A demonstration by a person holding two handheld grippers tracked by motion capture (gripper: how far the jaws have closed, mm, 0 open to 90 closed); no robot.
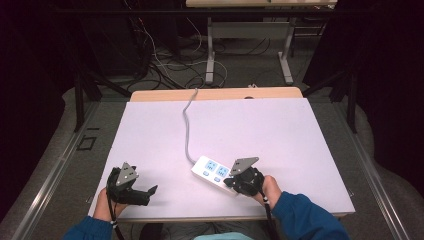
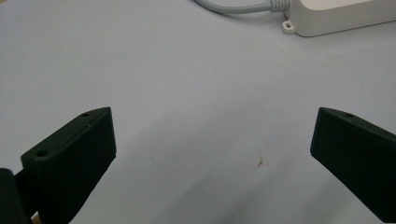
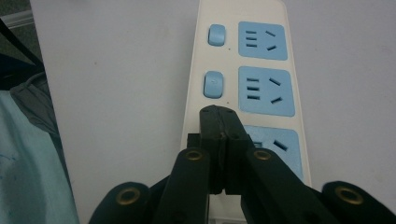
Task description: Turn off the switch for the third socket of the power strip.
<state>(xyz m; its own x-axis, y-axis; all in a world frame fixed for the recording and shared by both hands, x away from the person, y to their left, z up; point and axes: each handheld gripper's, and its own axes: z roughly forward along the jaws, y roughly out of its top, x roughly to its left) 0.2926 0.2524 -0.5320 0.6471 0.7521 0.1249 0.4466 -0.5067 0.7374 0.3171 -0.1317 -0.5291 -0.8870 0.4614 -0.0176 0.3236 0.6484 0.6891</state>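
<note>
Lighting is uneven in the high view: the white table top (image 1: 260, 130) is brightly lit from above, while the surrounding floor and curtains fall into near black. Resolution there is low and soft. In the left gripper view, soft shadows lie under the jaws and the near jaw surfaces are blurred. The right gripper view is evenly lit, its foreground linkage out of focus.
</note>
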